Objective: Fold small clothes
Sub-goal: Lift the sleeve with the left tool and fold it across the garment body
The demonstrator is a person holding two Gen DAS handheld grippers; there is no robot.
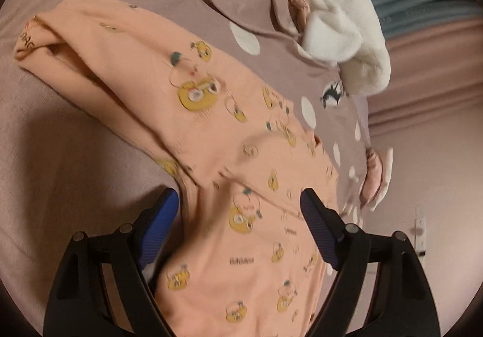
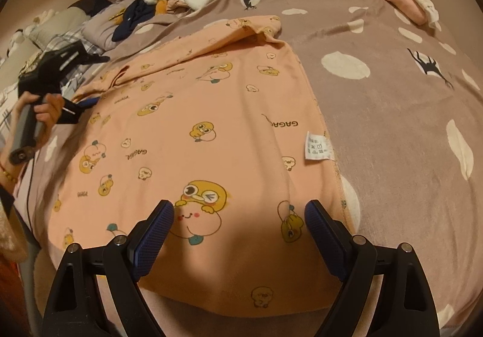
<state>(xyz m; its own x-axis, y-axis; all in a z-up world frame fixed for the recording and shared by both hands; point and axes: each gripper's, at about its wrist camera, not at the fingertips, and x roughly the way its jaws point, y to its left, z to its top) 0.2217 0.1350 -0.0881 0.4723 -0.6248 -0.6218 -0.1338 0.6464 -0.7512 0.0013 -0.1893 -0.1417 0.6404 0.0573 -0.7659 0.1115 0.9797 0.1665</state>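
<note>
**Peach garment spread on bed, both hand-held grippers apart**

A peach printed garment (image 2: 193, 131) is laid flat on the spotted mauve bedcover (image 2: 392, 113) of the bed. In the right wrist view, the right hand-held gripper (image 2: 240, 216) is seen with jaws wide apart above the garment's near hem, nothing clamped between them. A white care label (image 2: 317, 145) is shown at the garment's right edge; this label is not seen in the left wrist view. The left hand-held gripper (image 1: 240, 204) is recorded with jaws apart over the cloth, which lies between them unclamped; the picture is blurred. A folded-over sleeve (image 1: 75, 44) is seen most clearly there. The hand (image 2: 48, 112) holding the left tool is visible only in the right wrist view.
</note>
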